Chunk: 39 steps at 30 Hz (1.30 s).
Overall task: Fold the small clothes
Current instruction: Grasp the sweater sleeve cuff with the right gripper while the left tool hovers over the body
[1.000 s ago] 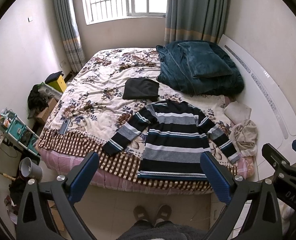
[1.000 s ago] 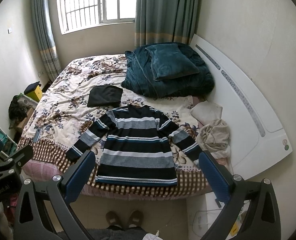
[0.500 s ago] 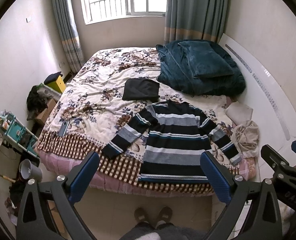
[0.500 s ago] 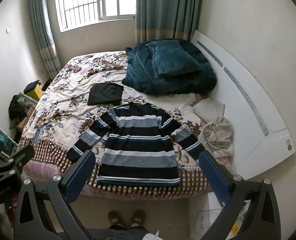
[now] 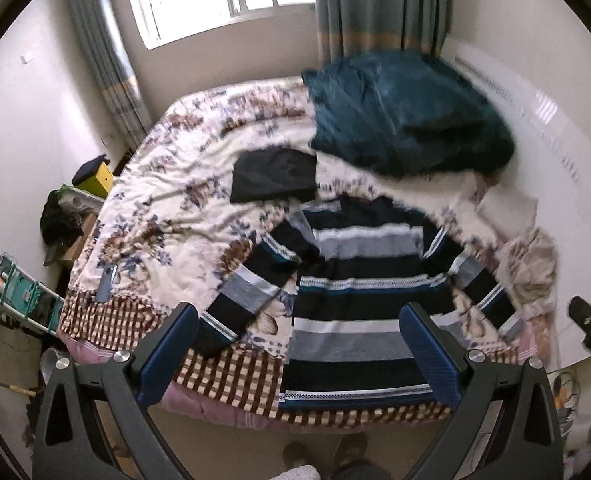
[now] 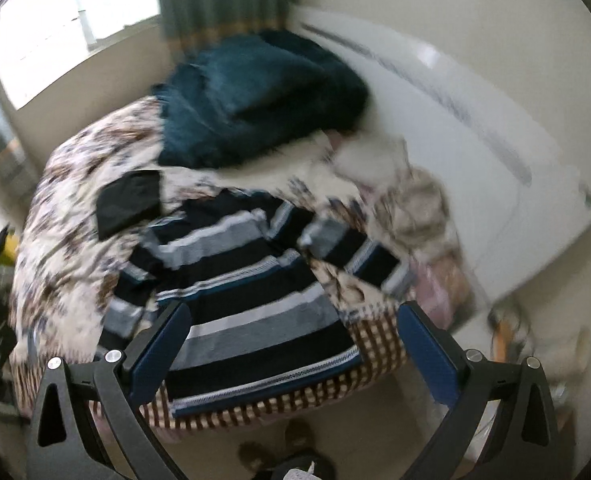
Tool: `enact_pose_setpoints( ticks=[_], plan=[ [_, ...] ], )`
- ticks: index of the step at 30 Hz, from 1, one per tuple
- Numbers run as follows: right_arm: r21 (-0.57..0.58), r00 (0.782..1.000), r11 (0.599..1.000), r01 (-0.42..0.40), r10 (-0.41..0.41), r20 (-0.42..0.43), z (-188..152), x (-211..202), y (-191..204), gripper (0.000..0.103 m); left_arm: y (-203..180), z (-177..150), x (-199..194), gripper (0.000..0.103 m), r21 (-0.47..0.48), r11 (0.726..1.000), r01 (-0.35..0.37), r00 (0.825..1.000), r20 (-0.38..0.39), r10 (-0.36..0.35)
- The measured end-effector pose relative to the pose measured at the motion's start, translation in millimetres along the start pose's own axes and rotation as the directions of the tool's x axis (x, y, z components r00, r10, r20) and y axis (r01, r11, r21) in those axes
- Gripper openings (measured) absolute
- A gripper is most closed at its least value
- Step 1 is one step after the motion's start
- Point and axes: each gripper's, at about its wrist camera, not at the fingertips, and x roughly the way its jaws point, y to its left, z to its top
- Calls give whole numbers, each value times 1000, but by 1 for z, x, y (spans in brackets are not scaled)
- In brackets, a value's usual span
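- My left gripper (image 5: 297, 354) sits at the bottom of its frame with its blue fingers (image 5: 167, 350) spread wide apart and nothing between them.
- My right gripper (image 6: 291, 354) is likewise at the bottom of its blurred frame, fingers wide apart and empty.
- The striped sweater (image 5: 359, 292) lies flat in the centre of the left view, face up on the floral bedspread (image 5: 175, 208), both sleeves spread out to its sides and its hem at the near edge of the bed.
- In the right view the striped sweater (image 6: 239, 300) fills the middle of the frame, tilted, with the hem showing between my fingers.
- A folded black garment (image 5: 273, 176) rests just above the sweater's collar, left of centre.
- A teal blanket pile (image 5: 407, 116) takes the upper right.
- A beige crumpled cloth (image 5: 529, 264) lies at the right edge, just beside the sweater's sleeve.
- I see the person's feet (image 5: 323, 454) at the bottom centre.
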Motion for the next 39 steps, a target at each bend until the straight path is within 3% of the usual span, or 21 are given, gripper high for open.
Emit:
enact_pose_setpoints(
  ticks=[6,12,14,15,17,19,21,22,23,28,29,30,35,37,39],
  plan=[
    [241,988,965,100,-68,-137,18,155,-87,103,-57,12,118,103,60,998,-24,994,-106,30],
    [446,956,873,197,-70,-285,11,330,-186,103,-112,4,238,103,105,991,-80,970,-220,101],
    [533,944,814,233,-57,-326,-1,382,-220,103,-125,-6,284,103,107,991,-75,948,-301,105],
    [573,940,781,246,-48,-339,-9,398,-232,103,-133,-14,314,103,105,992,-69,928,-358,103],
    [683,937,686,250,7,-350,-25,442,-264,103,-142,-24,350,103,111,992,-62,905,-414,103],
    [751,937,611,252,40,-347,-36,473,-285,103,-154,-31,381,103,121,990,-67,890,-441,114],
    [786,944,562,257,30,-330,-43,499,-299,103,-163,-33,408,103,123,990,-67,884,-453,116],
    [790,947,556,258,18,-322,-44,507,-302,103,-169,-33,424,103,123,990,-62,883,-456,112],
    [788,949,556,263,-3,-314,-44,520,-307,101,-175,-32,434,103,125,990,-60,883,-456,111],
    [754,947,583,302,-93,-307,-45,544,-315,55,-198,-4,481,103,113,993,-39,896,-436,85],
    [734,944,600,318,-128,-303,-45,541,-316,28,-204,6,489,103,112,993,-31,901,-427,76],
    [729,947,609,313,-139,-290,-45,538,-317,16,-210,18,495,103,112,993,-23,908,-414,67],
    [716,932,597,363,-236,-276,-50,523,-339,10,-257,88,520,103,198,980,-15,960,-270,69],
    [726,929,581,368,-249,-272,-47,523,-350,10,-273,108,531,103,253,967,-31,966,-242,94],
    [712,928,596,372,-233,-290,-40,533,-358,10,-281,123,539,103,265,964,-20,968,-235,85]
  ],
)
